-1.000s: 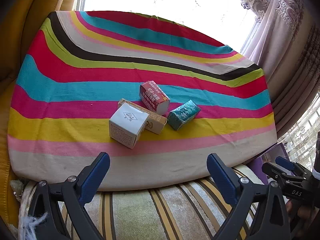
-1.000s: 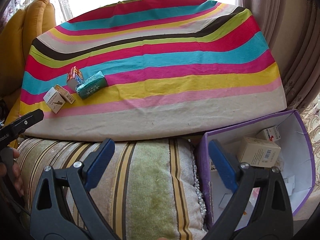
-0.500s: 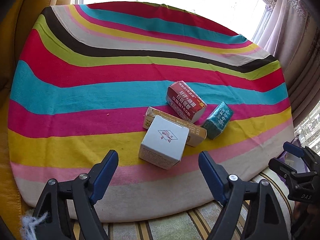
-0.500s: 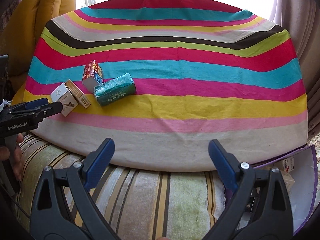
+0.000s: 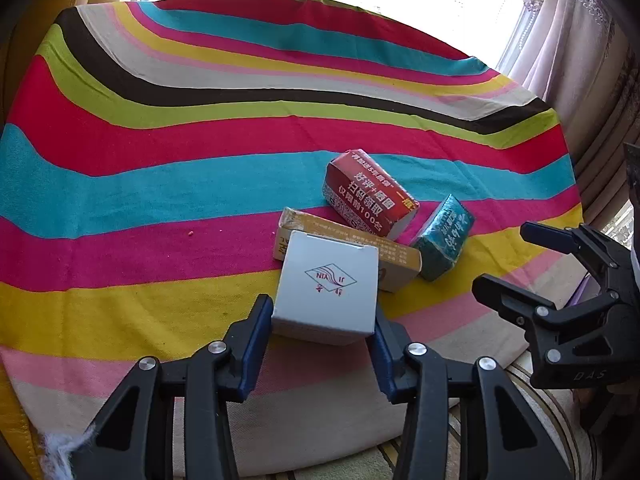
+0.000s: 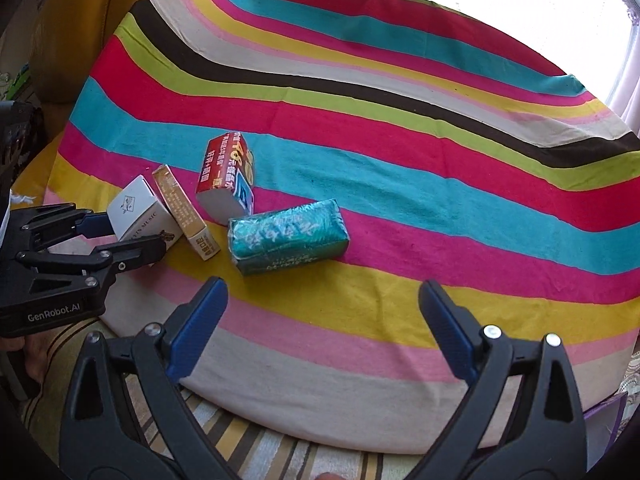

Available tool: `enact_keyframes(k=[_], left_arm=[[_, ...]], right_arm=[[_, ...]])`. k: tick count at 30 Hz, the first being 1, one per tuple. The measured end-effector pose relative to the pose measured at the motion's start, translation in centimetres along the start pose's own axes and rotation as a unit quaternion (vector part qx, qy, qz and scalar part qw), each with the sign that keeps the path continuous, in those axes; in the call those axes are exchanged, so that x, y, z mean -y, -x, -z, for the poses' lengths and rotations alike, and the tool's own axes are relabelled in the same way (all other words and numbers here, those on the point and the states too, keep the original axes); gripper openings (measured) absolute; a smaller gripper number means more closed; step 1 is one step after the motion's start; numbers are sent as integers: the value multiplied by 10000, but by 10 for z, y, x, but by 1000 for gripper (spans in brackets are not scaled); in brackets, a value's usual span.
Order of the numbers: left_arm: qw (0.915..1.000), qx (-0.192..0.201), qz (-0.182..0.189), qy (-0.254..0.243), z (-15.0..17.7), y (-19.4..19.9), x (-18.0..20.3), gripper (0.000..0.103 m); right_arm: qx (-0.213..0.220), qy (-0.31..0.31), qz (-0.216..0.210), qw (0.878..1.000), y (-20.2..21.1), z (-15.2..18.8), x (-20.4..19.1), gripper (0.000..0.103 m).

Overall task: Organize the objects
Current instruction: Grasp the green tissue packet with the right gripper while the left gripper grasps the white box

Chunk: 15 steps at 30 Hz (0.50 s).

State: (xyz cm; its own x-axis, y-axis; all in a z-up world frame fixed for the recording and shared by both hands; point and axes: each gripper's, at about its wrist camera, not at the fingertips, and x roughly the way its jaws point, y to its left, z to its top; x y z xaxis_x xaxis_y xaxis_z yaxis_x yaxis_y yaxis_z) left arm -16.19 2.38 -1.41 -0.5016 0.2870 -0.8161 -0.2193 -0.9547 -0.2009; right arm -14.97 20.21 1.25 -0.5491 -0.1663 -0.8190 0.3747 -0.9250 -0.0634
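The left gripper was clenched on the white box at the near left of the striped cloth, where it leaned against the yellow box. The right gripper hung released, near the green packet. I reckoned a straight lift best, so the red box and neighbours stayed undisturbed.

Left wrist view close over white box, right wrist view farther back, both sharing striped cloth
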Motion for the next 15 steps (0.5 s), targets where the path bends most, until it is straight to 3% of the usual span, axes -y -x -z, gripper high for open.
enact_keyframes(k=[6, 13, 15], left_arm=[[9998, 119, -5, 131, 2, 2, -6, 47], [9996, 194, 16, 201, 3, 2, -9, 47], [9996, 206, 4, 191, 3, 1, -8, 47]], right_arm=[[-9, 390, -42, 9992, -20, -13, -10, 97], [-149, 351, 2, 9993, -37, -18, -11, 97], [-165, 377, 20, 9992, -38, -18, -13, 87]])
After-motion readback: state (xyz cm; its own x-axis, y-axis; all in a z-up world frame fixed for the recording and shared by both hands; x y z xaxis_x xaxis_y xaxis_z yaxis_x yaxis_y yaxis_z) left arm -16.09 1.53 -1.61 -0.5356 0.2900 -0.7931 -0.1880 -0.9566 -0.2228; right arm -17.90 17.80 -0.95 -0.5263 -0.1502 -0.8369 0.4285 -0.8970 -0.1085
